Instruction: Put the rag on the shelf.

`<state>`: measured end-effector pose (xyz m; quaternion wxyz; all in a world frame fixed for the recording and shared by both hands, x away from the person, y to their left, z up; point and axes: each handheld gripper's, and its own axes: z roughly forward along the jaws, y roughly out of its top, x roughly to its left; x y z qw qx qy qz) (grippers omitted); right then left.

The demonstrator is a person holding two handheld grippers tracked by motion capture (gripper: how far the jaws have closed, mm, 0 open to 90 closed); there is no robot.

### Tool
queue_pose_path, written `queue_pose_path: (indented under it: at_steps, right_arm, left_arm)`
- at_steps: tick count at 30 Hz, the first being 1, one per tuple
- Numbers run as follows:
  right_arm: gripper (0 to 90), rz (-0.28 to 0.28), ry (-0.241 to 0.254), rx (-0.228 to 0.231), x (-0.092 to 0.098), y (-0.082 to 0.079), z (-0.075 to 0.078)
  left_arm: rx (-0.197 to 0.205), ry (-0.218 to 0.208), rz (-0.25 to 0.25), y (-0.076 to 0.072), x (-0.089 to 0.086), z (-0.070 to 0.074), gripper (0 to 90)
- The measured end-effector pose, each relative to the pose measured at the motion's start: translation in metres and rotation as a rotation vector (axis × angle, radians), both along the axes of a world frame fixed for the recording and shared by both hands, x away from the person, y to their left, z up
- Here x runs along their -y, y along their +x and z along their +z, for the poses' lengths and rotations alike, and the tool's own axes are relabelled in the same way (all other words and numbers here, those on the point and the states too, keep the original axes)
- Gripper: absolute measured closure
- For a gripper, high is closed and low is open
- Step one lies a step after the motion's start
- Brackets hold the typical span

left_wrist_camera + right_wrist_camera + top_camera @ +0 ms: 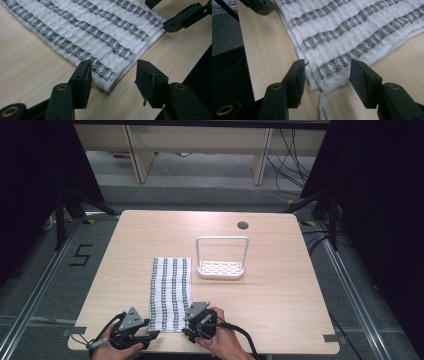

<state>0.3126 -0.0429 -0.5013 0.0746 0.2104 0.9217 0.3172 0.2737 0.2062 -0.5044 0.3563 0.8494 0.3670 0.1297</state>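
Observation:
A white cloth [171, 291] with dark patterned stripes lies flat on the wooden table [280, 305], its long side running away from me. My left gripper [154, 334] is at the cloth's near left corner [109, 82], open, with that corner lying between the jaws. My right gripper [188, 331] is at the near right corner [319, 83], open too, its jaws either side of the corner. In the left gripper view the right gripper's fingers [183, 17] show at the far end of the cloth's near edge. A loose thread [321, 105] trails from the right corner.
A white wire-handled rack [221, 257] stands just right of the cloth's far end. A round cable hole [243, 225] sits near the table's back edge. The table's near edge runs right beneath both grippers. Dark stands and cables flank the table on the floor.

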Motion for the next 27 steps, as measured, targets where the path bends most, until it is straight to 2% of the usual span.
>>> queue_pose_path:
  at_steps: [2, 4, 5, 6, 8, 9, 10, 11, 13, 14, 15, 17, 18, 20, 21, 22, 23, 25, 26, 27]
  right_arm:
    - [50.1, 0.014, -0.01, 0.021, -0.0003, 0.0021, -0.0023]
    - [51.1, 0.019, -0.017, 0.014, -0.0005, 0.0025, -0.0028]
    - [54.8, 0.023, -0.016, 0.011, -0.0006, 0.0032, -0.0026]
    - [56.4, 0.007, -0.001, -0.012, -0.0006, 0.0024, -0.0034]
    - [60.0, 0.009, -0.011, -0.011, 0.0007, 0.0041, -0.0022]
    - [62.4, -0.007, -0.005, -0.031, 0.001, 0.0037, -0.0023]
    - [62.4, -0.007, -0.005, -0.031, 0.001, 0.0037, -0.0023]
    - [66.6, 0.003, 0.002, -0.017, 0.002, 0.0065, -0.003]
    - [72.5, -0.032, -0.002, -0.053, 0.0026, 0.0051, -0.0019]
    - [74.8, 0.009, 0.009, -0.02, 0.0034, 0.0083, -0.0028]
    - [77.4, -0.012, -0.002, -0.058, 0.0034, 0.0056, -0.0017]
    - [79.7, 0.008, 0.013, -0.04, 0.003, 0.0067, -0.0032]
    - [82.6, 0.035, 0.021, -0.031, 0.0027, 0.0073, -0.0033]
    - [83.4, 0.028, 0.017, -0.027, 0.0023, 0.0065, -0.003]
    - [84.8, 0.027, 0.02, -0.026, 0.0021, 0.0061, -0.0031]
    - [85.3, 0.034, 0.024, -0.024, 0.0023, 0.0065, -0.0029]
    - [85.3, 0.034, 0.024, -0.024, 0.0023, 0.0065, -0.0029]
    - [86.0, 0.045, 0.037, -0.013, 0.004, 0.0081, 0.0001]
    - [86.1, 0.024, 0.033, -0.029, 0.0045, 0.007, 0.0019]
    - [86.2, 0.043, 0.042, -0.015, 0.0057, 0.0088, 0.0039]
  left_arm:
    - [-0.004, 0.009, -0.001, 0.0006, -0.0005, -0.0012, 47.0]
    - [-0.002, 0.021, -0.008, 0.0012, -0.0008, -0.0017, 47.9]
    - [-0.004, 0.019, -0.004, 0.0008, 0.0004, -0.0027, 49.9]
    - [-0.011, 0.042, -0.021, 0.0009, -0.0004, -0.0024, 51.8]
    - [0.005, 0.052, -0.016, 0.0015, 0.0012, -0.0041, 57.5]
    - [0.004, 0.077, -0.036, 0.003, 0.0006, -0.0042, 60.3]
    - [0.004, 0.077, -0.036, 0.003, 0.0006, -0.0042, 62.1]
    - [0.002, 0.079, -0.034, 0.0039, 0.0012, -0.0051, 64.6]
    - [0.006, 0.071, -0.028, 0.004, 0.0024, -0.0057, 69.4]
    - [0.004, 0.069, -0.034, 0.0036, 0.0029, -0.0057, 71.3]
    - [0.009, 0.094, -0.045, 0.0043, 0.0024, -0.005, 74.2]
    - [0.022, 0.088, -0.042, 0.0041, 0.0034, -0.0055, 77.2]
    - [0.029, 0.094, -0.043, 0.0042, 0.0041, -0.0056, 83.6]
    - [0.028, 0.09, -0.038, 0.0038, 0.0049, -0.0059, 84.9]
    - [0.045, 0.117, -0.062, 0.0033, 0.0046, -0.0031, 86.1]
    - [0.045, 0.117, -0.062, 0.0033, 0.0046, -0.0031, 86.4]
    - [0.049, 0.088, -0.044, 0.002, 0.0062, -0.0029, 86.4]
    - [0.074, 0.095, -0.049, 0.0015, 0.0051, 0.0021, 86.5]
    - [0.074, 0.081, -0.041, 0.0013, 0.0047, 0.0024, 86.5]
    - [0.087, 0.077, -0.045, 0.0013, 0.0042, 0.004, 86.5]
